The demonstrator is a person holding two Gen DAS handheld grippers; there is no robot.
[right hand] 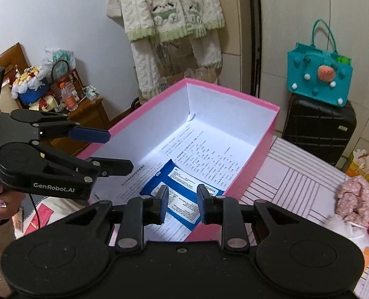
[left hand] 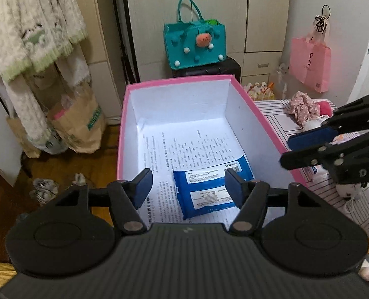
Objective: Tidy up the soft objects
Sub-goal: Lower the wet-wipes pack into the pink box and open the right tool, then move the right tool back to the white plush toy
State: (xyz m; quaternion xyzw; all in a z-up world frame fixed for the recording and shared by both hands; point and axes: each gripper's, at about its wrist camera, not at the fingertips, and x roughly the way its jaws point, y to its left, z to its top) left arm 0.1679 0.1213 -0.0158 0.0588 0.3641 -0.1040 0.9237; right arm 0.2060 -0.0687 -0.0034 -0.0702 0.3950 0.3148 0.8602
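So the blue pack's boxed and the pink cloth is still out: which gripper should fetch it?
Probably the right gripper. The pink cloth lies on the striped surface right of the box; the left gripper is open over the box, on its far side.

A: Warm, dim room; glare whitens the pink box's floor, near walls shadowed
B: Fisheye bends the edges; the hanging sweater looks blurred

Left hand-held gripper open above pink box, blue packet on printed paper inside
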